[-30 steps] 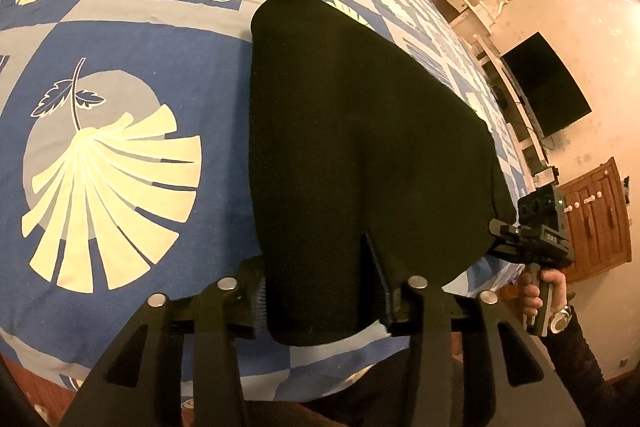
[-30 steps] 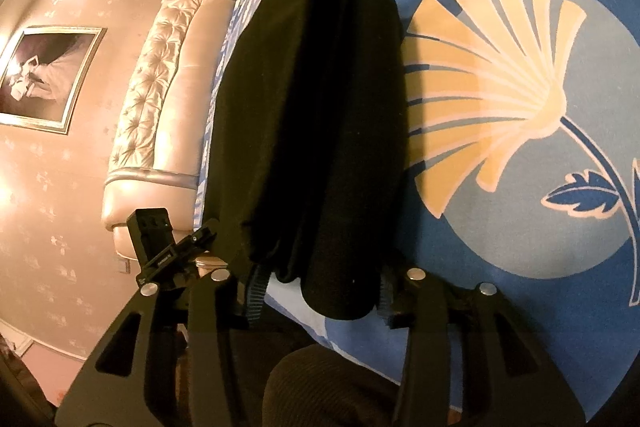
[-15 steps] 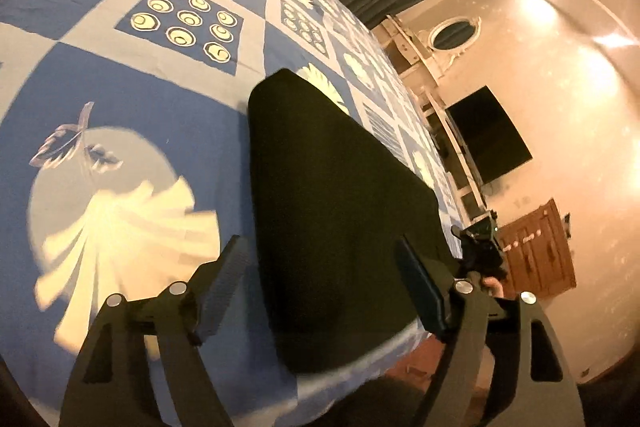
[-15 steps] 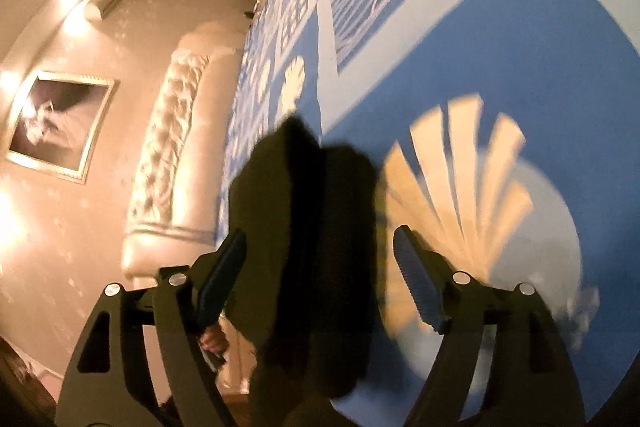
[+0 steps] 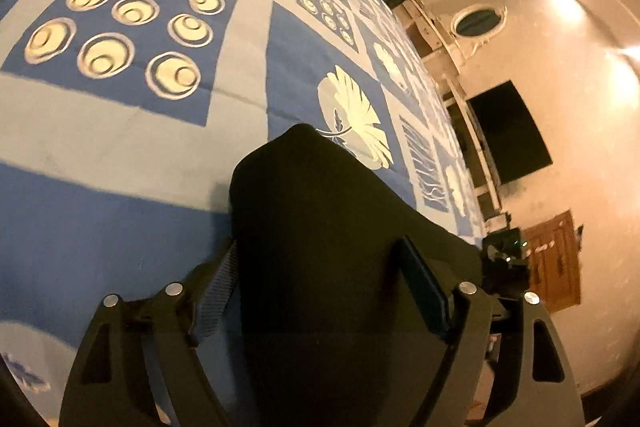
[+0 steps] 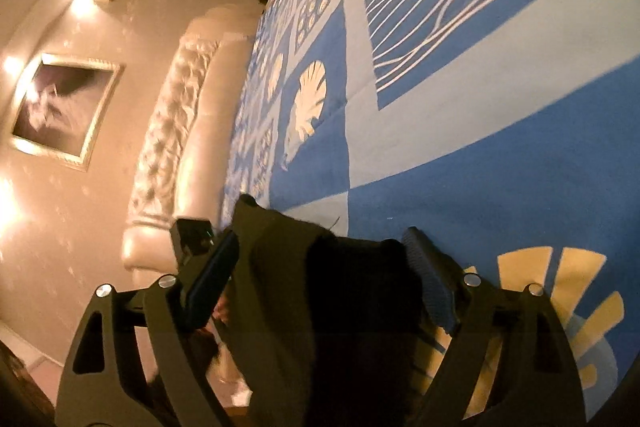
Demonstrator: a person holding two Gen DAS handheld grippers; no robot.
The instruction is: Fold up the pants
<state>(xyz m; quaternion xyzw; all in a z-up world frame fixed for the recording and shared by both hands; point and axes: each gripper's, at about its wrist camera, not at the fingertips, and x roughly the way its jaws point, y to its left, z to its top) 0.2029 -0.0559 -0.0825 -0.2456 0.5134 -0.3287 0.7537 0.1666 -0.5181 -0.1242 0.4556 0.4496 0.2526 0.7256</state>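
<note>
Left wrist view: a second ago my left tongs [image 5: 320, 291] were clamped on the near edge of the black pants [image 5: 340, 235]; now the jaws stand wide apart and nothing is pinched — I've let go. The pants lie as a dark folded slab on the blue patterned bedspread [image 5: 120, 147], running forward from between my two fingers toward the leaf print, the near end passing under the tongs and out of frame below. My other tool shows small at the pants' far right corner, by the wooden cabinet [image 5: 554, 263]. Right wrist view: same change — the right tongs [image 6: 324, 283] were shut on the stacked edge a second ago, now they are open too, cloth sitting loose between the fingers, touching neither pad as far as I can tell. The pants here look bunched and layered, near edge of the bed, tufted headboard [image 6: 172, 131] off to the left. I judge this fold is laid down and released — next comes either another fold or a smoothing pass.
</note>
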